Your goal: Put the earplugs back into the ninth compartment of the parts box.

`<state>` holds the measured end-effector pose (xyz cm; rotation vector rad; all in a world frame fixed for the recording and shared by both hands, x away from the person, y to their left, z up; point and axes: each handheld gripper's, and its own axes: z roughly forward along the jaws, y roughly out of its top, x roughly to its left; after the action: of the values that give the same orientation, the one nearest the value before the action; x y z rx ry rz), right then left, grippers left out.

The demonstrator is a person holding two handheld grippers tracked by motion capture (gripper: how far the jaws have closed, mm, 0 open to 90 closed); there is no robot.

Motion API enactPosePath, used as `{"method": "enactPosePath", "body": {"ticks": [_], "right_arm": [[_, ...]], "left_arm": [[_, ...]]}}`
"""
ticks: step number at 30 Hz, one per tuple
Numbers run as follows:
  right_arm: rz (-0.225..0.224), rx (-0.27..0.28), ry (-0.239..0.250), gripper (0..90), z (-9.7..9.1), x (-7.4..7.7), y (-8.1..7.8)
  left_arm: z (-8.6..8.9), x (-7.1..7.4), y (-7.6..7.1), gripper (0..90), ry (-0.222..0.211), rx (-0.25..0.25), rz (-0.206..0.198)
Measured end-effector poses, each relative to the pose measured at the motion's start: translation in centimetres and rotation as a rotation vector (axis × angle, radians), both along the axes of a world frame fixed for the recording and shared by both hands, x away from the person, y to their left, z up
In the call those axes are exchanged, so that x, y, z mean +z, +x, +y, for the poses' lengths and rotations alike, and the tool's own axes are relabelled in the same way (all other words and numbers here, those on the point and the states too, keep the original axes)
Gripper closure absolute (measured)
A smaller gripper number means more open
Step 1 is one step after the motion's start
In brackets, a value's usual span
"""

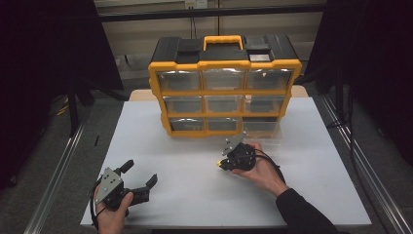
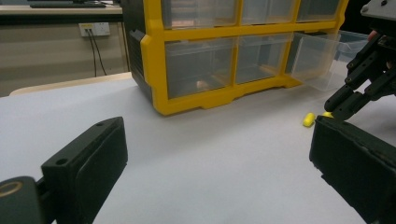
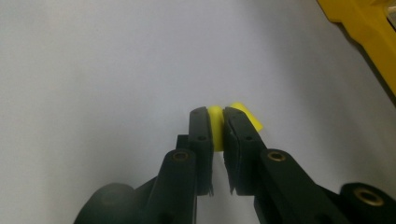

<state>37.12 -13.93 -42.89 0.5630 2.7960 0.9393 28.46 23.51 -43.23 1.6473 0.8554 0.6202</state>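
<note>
— What is your right claw (image 3: 217,122) made of?
— Matt black plastic, with brass-coloured rivets at the joints. The yellow piece (image 3: 215,128) pinched between its pads looks like smooth, soft foam or plastic; you can't tell which.
— And the desk (image 1: 195,185) under you?
— A smooth, matt white top, with pale wood showing at its far edge.
— The organizer (image 1: 224,87)?
— Glossy yellow plastic frame, matt black plastic top, and clear, shiny plastic drawers. Your left claw (image 1: 141,178) carries a dull grey metal plate.
</note>
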Motion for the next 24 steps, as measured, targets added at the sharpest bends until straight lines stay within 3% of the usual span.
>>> {"method": "enactPosePath", "body": {"ticks": [24], "right_arm": [[-0.044, -0.009, 0.162, 82.0, -1.8, 2.1, -0.7]], "left_arm": [[0.0, 0.0, 0.0, 4.3, -0.005, 0.001, -0.001]]}}
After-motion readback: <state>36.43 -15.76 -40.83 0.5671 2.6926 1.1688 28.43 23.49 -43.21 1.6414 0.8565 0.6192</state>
